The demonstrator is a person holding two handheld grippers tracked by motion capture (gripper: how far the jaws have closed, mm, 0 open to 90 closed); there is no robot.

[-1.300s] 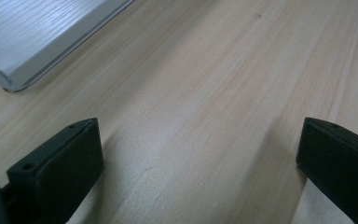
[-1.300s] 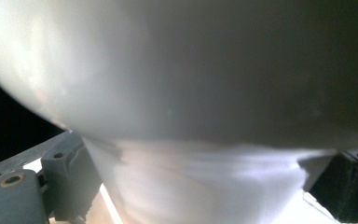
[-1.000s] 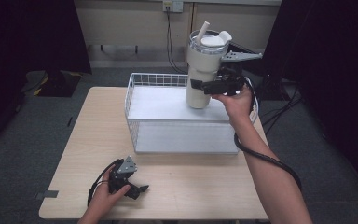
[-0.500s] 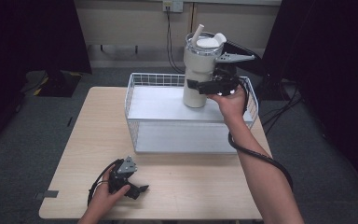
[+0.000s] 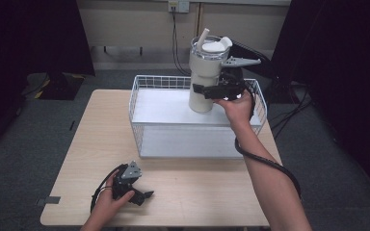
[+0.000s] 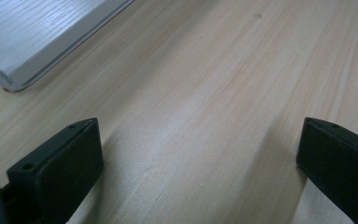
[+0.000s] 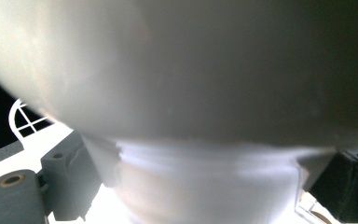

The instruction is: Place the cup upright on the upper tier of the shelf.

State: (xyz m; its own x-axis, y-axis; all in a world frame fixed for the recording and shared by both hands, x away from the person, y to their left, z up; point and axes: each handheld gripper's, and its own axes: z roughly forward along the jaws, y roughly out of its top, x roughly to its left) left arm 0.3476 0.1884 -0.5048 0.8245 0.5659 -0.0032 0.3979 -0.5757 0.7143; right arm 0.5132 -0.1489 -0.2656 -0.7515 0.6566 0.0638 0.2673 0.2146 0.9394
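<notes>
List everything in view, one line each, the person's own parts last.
tumbler: 1, cream white with lid and straw, held upright above the basket's far right part
basket: 1, white wire with a white floor, on the far half of the table
table: 1, light wood, centre
cables: several, black, by the far wall and on the floor at right
right gripper: 1, black, clamped on the tumbler's lower body
left gripper: 1, black, jaws apart, resting on the table's near left
forearms: 2, entering from the bottom edge

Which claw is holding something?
The right claw, up over the wire basket, is shut on the big white tumbler. The left claw sits open and empty down on the table.
</notes>
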